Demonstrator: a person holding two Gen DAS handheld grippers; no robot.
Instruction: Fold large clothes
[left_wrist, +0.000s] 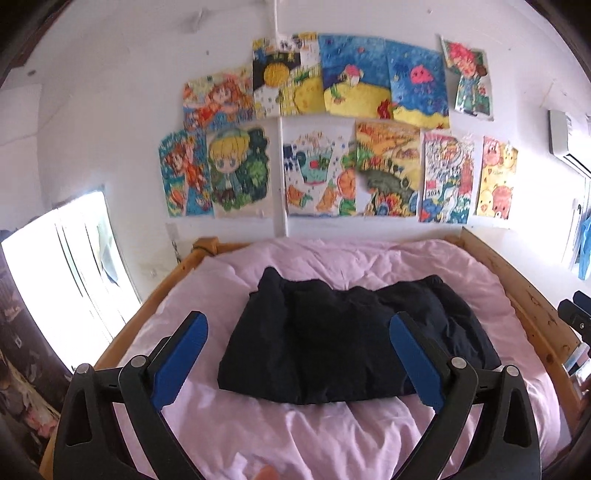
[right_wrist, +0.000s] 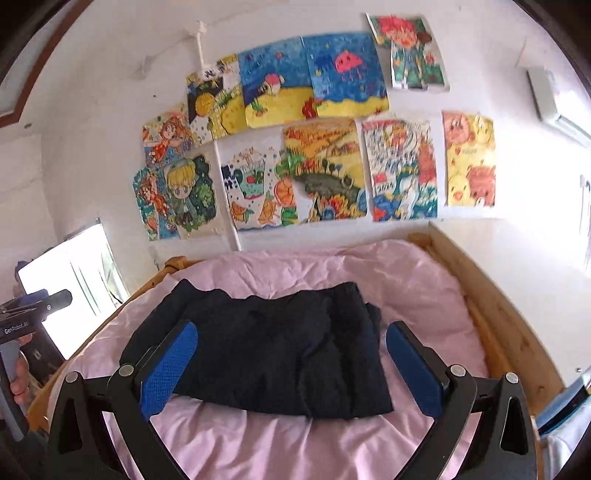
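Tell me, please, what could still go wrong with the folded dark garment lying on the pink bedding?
1. The dark folded garment rests on soft, rumpled pink bedding, so its layers might slump or spread.
2. An uneven flap at its right edge may slip out when lifted.
3. The open left gripper and right gripper hang near it; a careless pass might snag the fabric.

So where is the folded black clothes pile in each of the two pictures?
Left wrist view: the folded black garment lies mid-picture on the pink bedcover, a little right of centre, beyond the open left tongs.
Right wrist view: the folded black garment lies mid-picture, a little left of centre, beyond the open right tongs.
Shared landmark: the pink jellyfish drawing on the wall, also here.
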